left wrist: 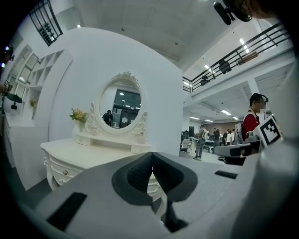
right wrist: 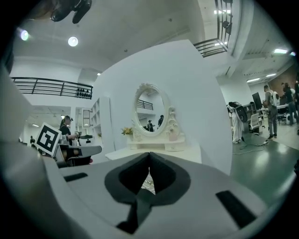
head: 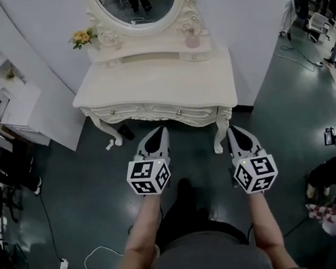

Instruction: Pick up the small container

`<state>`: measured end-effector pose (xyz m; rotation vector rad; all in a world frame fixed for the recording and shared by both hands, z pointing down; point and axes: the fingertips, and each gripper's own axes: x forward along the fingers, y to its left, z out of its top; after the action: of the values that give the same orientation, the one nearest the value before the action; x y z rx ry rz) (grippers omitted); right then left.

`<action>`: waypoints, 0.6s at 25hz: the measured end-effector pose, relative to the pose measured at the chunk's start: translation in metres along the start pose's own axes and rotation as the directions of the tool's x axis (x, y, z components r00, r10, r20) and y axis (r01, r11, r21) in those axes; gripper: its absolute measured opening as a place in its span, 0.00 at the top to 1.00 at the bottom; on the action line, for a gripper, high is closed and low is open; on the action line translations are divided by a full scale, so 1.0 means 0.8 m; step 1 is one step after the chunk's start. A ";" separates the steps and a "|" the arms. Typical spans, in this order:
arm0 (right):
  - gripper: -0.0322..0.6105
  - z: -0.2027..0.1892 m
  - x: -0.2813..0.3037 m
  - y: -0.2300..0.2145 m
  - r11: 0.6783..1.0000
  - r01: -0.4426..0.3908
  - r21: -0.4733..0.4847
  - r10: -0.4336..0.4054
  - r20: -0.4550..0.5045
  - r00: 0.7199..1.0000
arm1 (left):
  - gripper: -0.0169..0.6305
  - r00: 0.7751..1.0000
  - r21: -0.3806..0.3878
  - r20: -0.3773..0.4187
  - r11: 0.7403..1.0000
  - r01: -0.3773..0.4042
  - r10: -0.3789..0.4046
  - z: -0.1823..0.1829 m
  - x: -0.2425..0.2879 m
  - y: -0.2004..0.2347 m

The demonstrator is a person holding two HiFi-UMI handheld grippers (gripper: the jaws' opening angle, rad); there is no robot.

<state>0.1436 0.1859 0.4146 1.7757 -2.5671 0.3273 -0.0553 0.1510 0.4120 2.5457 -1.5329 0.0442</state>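
Observation:
The small container (head: 192, 39) is a pale pink jar. It stands on the raised shelf of a white dressing table (head: 157, 84), to the right of the oval mirror (head: 137, 3). The right gripper view shows the jar (right wrist: 174, 136) far ahead. My left gripper (head: 159, 133) and right gripper (head: 234, 131) hover over the floor just in front of the table, side by side, well short of the jar. Both pairs of jaws are shut with nothing between them, the left gripper (left wrist: 152, 169) as well as the right gripper (right wrist: 149, 161).
A small bunch of flowers (head: 83, 37) sits at the shelf's left end. White shelving (head: 9, 100) stands to the left. Cables (head: 68, 267) lie on the dark floor, and a black object (head: 126, 131) is under the table. People and chairs are off to the right (head: 323, 19).

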 end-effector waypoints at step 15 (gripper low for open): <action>0.84 0.004 0.127 -0.020 1.000 -0.029 -0.013 0.028 -0.048 0.998 | 0.96 0.999 -0.005 -0.035 1.000 -0.013 0.013 0.003 0.111 0.081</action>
<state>0.1220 0.0860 0.4265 1.7071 -2.5583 0.3472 -0.0708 0.0435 0.4280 2.5170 -1.5350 0.0854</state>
